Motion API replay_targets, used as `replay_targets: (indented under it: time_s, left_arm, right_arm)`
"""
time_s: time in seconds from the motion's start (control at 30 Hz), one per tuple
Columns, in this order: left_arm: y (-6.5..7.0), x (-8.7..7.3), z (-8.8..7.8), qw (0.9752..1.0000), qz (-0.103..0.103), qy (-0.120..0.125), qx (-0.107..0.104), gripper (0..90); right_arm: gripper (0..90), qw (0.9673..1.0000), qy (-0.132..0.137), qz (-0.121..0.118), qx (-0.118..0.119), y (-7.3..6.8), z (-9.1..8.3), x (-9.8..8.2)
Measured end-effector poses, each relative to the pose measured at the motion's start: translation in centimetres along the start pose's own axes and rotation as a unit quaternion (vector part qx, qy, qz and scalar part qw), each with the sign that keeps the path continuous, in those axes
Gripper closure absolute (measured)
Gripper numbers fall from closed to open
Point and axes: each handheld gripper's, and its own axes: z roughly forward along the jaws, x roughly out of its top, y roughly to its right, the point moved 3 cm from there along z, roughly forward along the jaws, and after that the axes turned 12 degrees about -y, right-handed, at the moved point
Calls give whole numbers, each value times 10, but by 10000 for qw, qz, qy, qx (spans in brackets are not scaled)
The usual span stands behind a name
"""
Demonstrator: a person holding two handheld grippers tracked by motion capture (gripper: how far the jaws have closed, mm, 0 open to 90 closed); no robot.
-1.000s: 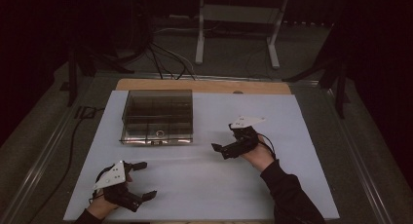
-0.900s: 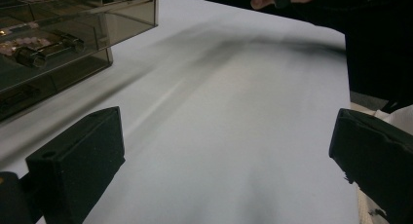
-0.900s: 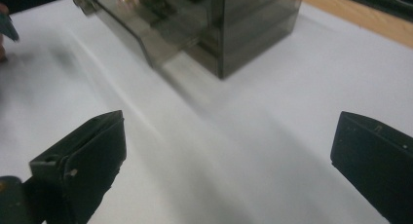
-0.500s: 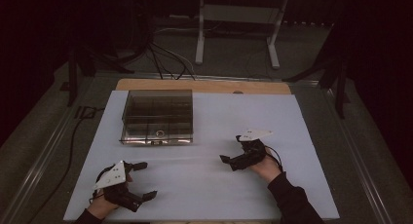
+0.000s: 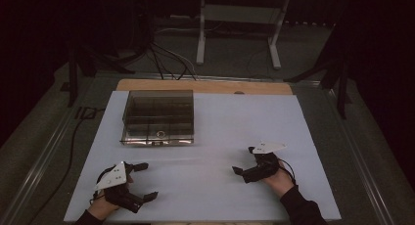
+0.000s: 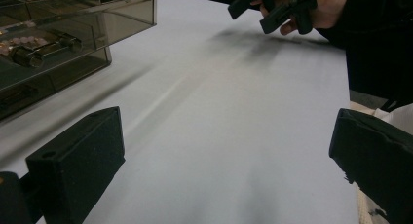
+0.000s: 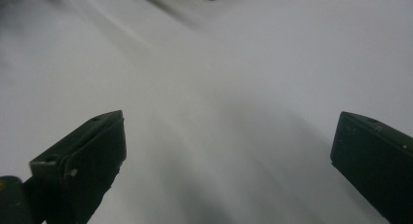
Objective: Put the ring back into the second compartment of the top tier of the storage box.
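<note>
Smoky glossy clear-plastic box (image 5: 157, 118) on matt white sheet (image 5: 220, 186), bare wooden strip (image 5: 205, 86) behind.

The white mat (image 5: 205, 137) is bare between the left gripper (image 5: 142, 181) and the right gripper (image 5: 244, 162). Ahead of the left gripper stands a box (image 5: 158, 117), the one block.
</note>
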Motion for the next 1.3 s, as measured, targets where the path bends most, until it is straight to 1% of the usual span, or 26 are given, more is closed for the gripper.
replay_targets:
  time_s: [0.13, 0.3, 0.4, 0.43, 0.57, 0.63, 0.73, 0.77, 0.9, 0.97, 1.03, 1.23, 1.27, 1.3]
  left_arm:
    - [0, 0, 0, 10000, 1, 1, 6, 7]
    - [0, 0, 0, 10000, 0, 4, 4, 8]
    - [0, 0, 0, 10000, 1, -4, 3, 8]
    - [0, 0, 0, 10000, -3, 0, 4, 7]
    - [0, 0, 0, 10000, 2, -4, 9, 7]
    - [0, 0, 0, 10000, 6, -6, 5, 7]
    - [0, 0, 0, 10000, 2, -3, 8, 8]
    - [0, 0, 0, 10000, -4, -1, 6, 7]
    - [0, 0, 0, 10000, -4, -1, 1, 7]
    - [0, 0, 0, 10000, 3, -7, 2, 8]
    - [0, 0, 0, 10000, 1, -1, 7, 8]
    - [0, 0, 0, 10000, 1, 1, -3, 8]
    - [0, 0, 0, 10000, -4, 8, -1, 8]
    - [0, 0, 0, 10000, -5, 9, -2, 8]
  right_arm:
    - [0, 9999, -38, 8, -110, 0, -7, -11]
    - [0, 9997, -23, 80, -209, 1, -16, -26]
    - [0, 9996, -57, 83, -264, 0, -18, -30]
    - [0, 9995, -79, 118, -297, 0, -22, -38]
    - [0, 9989, -93, 252, -378, 3, -29, -49]
    - [0, 9984, -93, 308, -465, 4, -35, -56]
    - [0, 9979, -84, 367, -520, 6, -39, -61]
    - [0, 9975, -76, 453, -543, 7, -43, -66]
    - [0, 9964, -91, 572, -619, 10, -49, -75]
    - [0, 9961, -105, 598, -639, 11, -50, -76]
    - [0, 9954, -110, 693, -655, 12, -56, -82]
    - [0, 9938, -136, 782, -776, 14, -65, -91]
    - [0, 9931, -125, 866, -785, 16, -68, -95]
    - [0, 9928, -129, 891, -795, 16, -69, -97]
